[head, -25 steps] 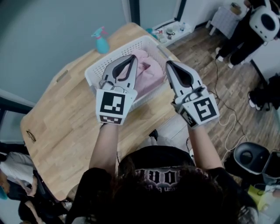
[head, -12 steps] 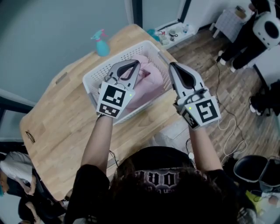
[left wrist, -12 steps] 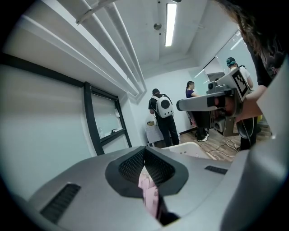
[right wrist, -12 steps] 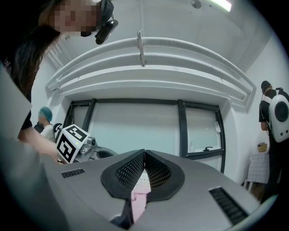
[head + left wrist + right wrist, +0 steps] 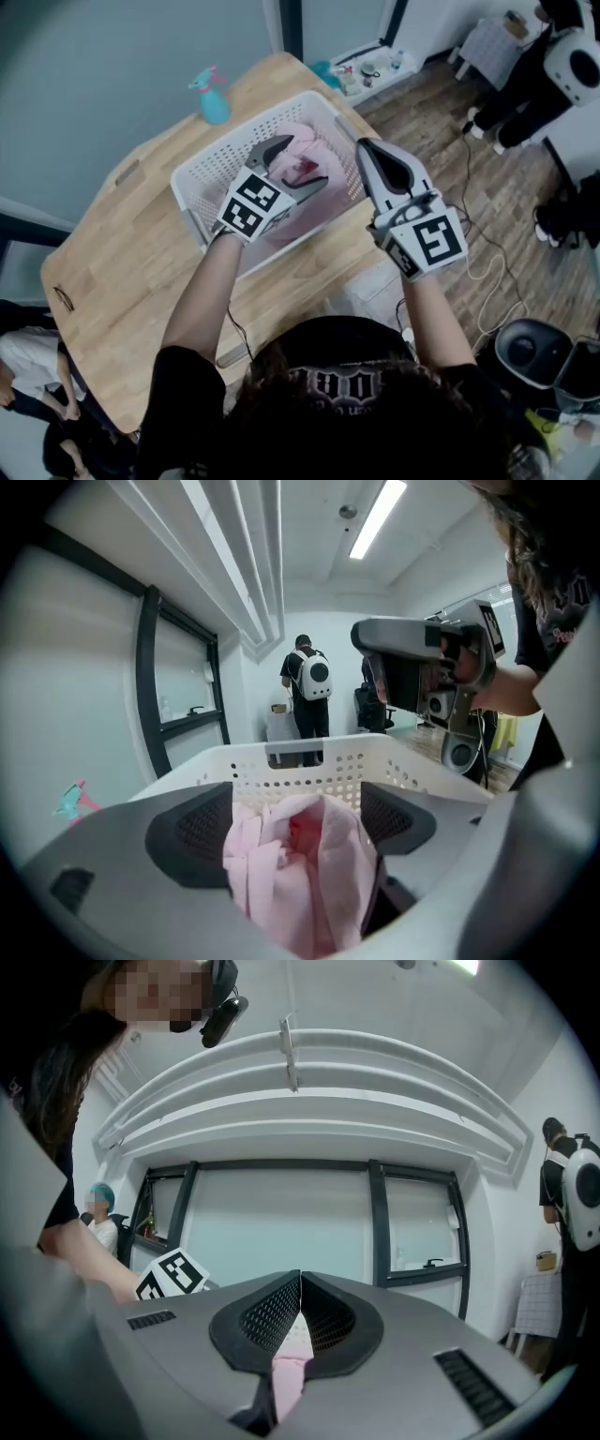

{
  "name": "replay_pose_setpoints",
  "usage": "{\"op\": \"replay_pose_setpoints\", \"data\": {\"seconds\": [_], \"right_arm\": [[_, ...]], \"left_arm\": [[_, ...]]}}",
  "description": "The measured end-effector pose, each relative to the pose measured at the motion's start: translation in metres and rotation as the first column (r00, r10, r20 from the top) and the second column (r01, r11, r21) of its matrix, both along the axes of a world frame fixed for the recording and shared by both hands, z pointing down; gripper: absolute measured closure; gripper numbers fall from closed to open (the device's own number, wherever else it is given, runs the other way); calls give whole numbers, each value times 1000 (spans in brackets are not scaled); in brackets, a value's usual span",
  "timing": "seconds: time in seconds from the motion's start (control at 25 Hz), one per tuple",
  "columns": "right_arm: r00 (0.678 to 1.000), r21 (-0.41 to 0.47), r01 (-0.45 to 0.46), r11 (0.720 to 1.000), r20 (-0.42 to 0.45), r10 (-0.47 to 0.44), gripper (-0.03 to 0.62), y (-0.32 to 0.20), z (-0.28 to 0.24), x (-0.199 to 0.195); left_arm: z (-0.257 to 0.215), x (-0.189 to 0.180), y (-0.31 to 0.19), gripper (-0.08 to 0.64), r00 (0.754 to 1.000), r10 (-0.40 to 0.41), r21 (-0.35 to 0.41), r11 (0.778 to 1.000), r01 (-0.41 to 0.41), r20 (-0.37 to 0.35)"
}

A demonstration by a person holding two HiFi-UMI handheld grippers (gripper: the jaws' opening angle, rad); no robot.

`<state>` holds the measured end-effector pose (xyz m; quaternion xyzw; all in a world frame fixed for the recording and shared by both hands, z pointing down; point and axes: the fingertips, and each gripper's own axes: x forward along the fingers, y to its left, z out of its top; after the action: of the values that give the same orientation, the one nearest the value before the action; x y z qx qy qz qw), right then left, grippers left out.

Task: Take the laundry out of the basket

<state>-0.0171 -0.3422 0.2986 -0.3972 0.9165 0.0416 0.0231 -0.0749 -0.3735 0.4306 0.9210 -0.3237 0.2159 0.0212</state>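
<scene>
A white perforated laundry basket (image 5: 195,172) stands on the wooden table (image 5: 122,253) with pink laundry (image 5: 302,150) heaped inside. My left gripper (image 5: 307,161) tilts down into the basket. Its jaws have just been opening and now stand wide on either side of the pink heap. In the left gripper view the pink laundry (image 5: 300,864) bulges up between the dark pads (image 5: 202,827) without being pinched, and the basket's far wall (image 5: 309,761) rises behind. My right gripper (image 5: 362,147) hovers level over the basket's right rim, jaws shut tip to tip (image 5: 300,1279), holding nothing.
A teal spray bottle (image 5: 211,94) stands on the table behind the basket. To the right lie a wooden floor with a cable (image 5: 487,262) and a round black stool (image 5: 534,347). A person with a white backpack (image 5: 309,682) stands beyond the basket.
My left gripper has dropped and tipped down into the basket, and its jaws went from shut to wide open over the pink laundry. The right gripper has shifted only a little.
</scene>
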Motion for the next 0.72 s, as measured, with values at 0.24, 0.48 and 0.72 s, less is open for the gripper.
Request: {"op": "replay_pose_setpoints", "data": {"seconds": [0.24,0.48,0.72], "right_arm": [[1000,-4,5,1000,21,-5,565,-6,-1,-3],[1000,7,9,1000,3,-9,565,-10,6,-3],[1000,-9,11,1000,-18,-11,565,-13,10,-6]], "left_arm": [[46,9,-5,51,996,50,-75,996,-44,73],[73,7,-11,43,982,64,-103,994,-46,177],[89,5,-19,46,968,78,-119,992,-50,241]]}}
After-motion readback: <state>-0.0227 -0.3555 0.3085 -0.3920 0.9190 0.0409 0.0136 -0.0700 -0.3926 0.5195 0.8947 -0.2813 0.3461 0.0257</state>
